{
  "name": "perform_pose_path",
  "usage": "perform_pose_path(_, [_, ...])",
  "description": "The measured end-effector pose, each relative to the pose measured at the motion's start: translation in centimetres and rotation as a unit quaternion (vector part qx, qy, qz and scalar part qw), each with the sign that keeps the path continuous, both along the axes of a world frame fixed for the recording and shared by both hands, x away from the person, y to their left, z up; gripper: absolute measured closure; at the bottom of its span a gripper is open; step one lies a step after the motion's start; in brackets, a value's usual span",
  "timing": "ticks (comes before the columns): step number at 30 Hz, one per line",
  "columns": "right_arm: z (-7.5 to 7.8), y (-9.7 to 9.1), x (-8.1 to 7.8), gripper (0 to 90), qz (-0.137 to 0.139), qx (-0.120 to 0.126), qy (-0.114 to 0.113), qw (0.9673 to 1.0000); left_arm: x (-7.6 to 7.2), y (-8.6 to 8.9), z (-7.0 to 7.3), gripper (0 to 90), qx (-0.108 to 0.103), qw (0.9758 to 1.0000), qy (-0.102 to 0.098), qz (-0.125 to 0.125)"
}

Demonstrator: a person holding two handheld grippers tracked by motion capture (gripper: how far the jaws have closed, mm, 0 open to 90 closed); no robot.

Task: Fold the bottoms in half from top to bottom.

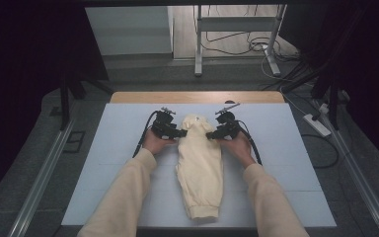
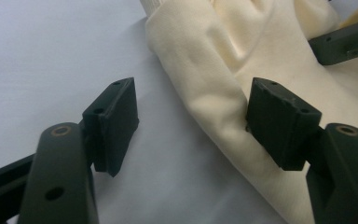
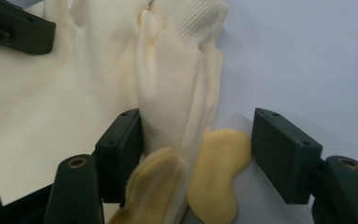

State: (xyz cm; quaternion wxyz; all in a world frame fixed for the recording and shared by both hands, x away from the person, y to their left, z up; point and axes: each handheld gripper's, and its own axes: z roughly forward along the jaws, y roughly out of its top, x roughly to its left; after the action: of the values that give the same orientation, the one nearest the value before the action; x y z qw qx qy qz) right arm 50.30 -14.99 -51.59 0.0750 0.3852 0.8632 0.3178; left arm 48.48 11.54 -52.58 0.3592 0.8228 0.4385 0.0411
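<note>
A cream folded garment (image 1: 200,163) lies lengthwise on the pale sheet (image 1: 286,163), with its ribbed end toward the far side. My left gripper (image 1: 181,133) is at the garment's far left edge and my right gripper (image 1: 211,135) at its far right edge. In the left gripper view the left gripper (image 2: 191,126) is open: a fold of the garment (image 2: 261,42) lies against one pad, while the other pad rests over bare sheet. In the right gripper view the right gripper (image 3: 198,149) is open around a bunched fold of the garment (image 3: 74,93), with a yellower inner layer (image 3: 216,172) showing between the jaws.
The sheet covers a wooden table (image 1: 197,97). Beyond the table stand metal frame legs (image 1: 198,44) with cables (image 1: 256,47) on the floor, and a power strip (image 1: 318,124) lies to the right. Dark curtains hang at both sides.
</note>
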Motion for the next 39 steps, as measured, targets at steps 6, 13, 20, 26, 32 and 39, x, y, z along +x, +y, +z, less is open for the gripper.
perform_pose_path(6, [0.0, 0.3, -0.1, 40.6, 0.011, -0.002, -0.001, 0.9999, 0.0, -0.5, -0.5, 39.9, -0.005, 0.9998, 0.013, -0.011])
perform_pose_path(13, [-0.1, 0.2, -0.1, 58.1, 0.028, 0.018, 0.014, 0.9994, -0.1, -0.9, -0.8, 60.9, -0.024, 0.9992, 0.019, -0.027])
perform_pose_path(20, [0.0, 0.2, -0.3, 74.6, 0.04, 0.033, 0.027, 0.9983, -0.3, -0.9, -0.5, 77.8, -0.027, 0.9989, 0.012, -0.036])
perform_pose_path(26, [1.0, 0.3, -0.9, 76.5, 0.052, 0.012, -0.011, 0.9985, -0.8, -0.8, 0.9, 80.9, -0.035, 0.9984, -0.019, -0.041])
perform_pose_path(32, [2.6, -0.1, -1.4, 76.5, 0.054, 0.02, -0.036, 0.9977, -1.2, -0.6, 2.2, 81.5, -0.049, 0.9972, -0.037, -0.042])
perform_pose_path(39, [3.7, -0.4, -1.9, 76.5, 0.052, 0.026, -0.051, 0.997, -1.4, -0.8, 3.5, 81.6, -0.055, 0.9959, -0.054, -0.046])
